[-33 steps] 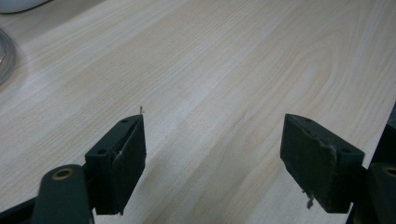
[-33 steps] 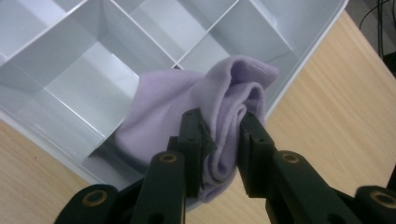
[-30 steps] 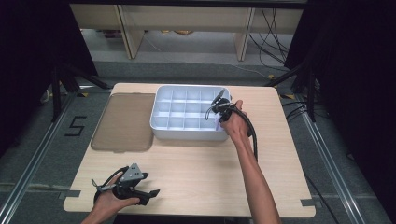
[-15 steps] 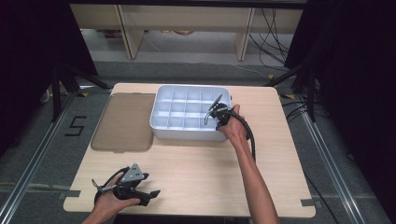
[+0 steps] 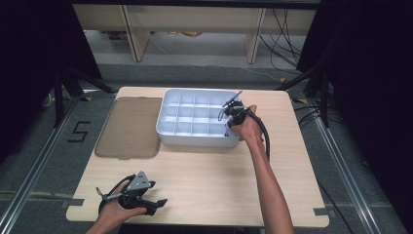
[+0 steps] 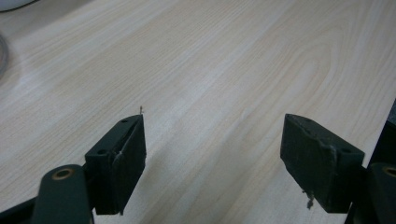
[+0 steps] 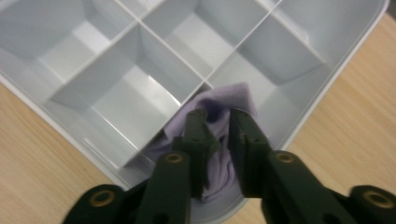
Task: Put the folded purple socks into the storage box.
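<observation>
A white divided tray [image 5: 195,141] stands at the back middle of the table. My right gripper [image 5: 229,127] reaches down into its near right corner compartment. In the right gripper view the jaws of this gripper [image 7: 217,114] have just been closing and pinch a crumpled pale purple cloth [image 7: 233,95] that lies in that corner of the tray [image 7: 107,84]. My left gripper [image 5: 155,194] rests near the table's front left edge. In its own view the left gripper [image 6: 212,135] is open wide over bare wood, with nothing between its fingers [image 6: 126,154].
A flat brown translucent lid [image 5: 129,126] lies on the table just left of the tray. The other tray compartments look bare. The table edge runs close behind my left hand. Cables and dark stands surround the table.
My right hand has shifted only slightly at the tray's right corner. The left gripper has kept still.
</observation>
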